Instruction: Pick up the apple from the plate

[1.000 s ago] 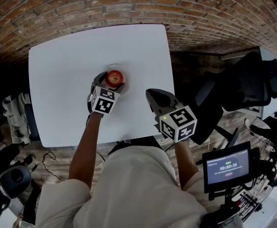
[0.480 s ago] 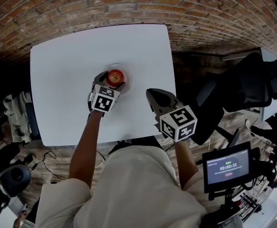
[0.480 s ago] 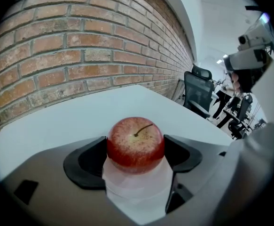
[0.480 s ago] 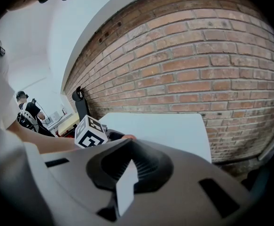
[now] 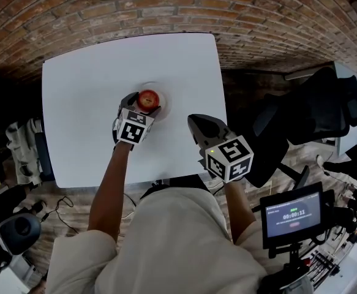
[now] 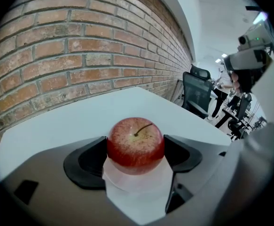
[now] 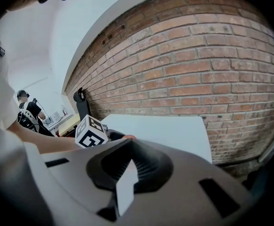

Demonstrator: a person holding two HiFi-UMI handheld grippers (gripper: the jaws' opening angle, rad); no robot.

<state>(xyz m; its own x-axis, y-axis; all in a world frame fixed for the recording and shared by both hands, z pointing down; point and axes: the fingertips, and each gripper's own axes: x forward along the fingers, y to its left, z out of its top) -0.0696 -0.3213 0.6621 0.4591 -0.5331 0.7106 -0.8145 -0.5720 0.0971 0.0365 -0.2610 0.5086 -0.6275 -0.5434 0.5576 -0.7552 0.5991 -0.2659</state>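
Over the white table (image 5: 92,103), as the head view shows it, the apple (image 5: 148,98) sits on a pale plate (image 5: 164,97) near the table's middle. The left gripper (image 5: 146,105) reaches in from the near side with a jaw on either flank of the fruit. The right gripper (image 5: 195,122) hangs well apart, above the table's right-hand near edge, and takes no part. The plate carries nothing but the apple, and nothing else stands on the table. Seen along the left gripper (image 6: 136,154) in its own view, the apple (image 6: 136,144) fills the gap between the two dark pads. Both pads look pressed against its sides, so the grasp appears made. Under the fruit a patch of the white plate (image 6: 122,180) shows through the gap, and the apple seems to rest on it, not raised. By my judgement the reach and the closing are done and the lift is what remains. The right gripper view shows the right gripper (image 7: 129,150) with its jaws drawn together on nothing. Beyond them lie the left gripper's marker cube (image 7: 90,132), a reddish sliver just beside it that is probably the apple (image 7: 127,137), and the bare far stretch of the table (image 7: 169,126).
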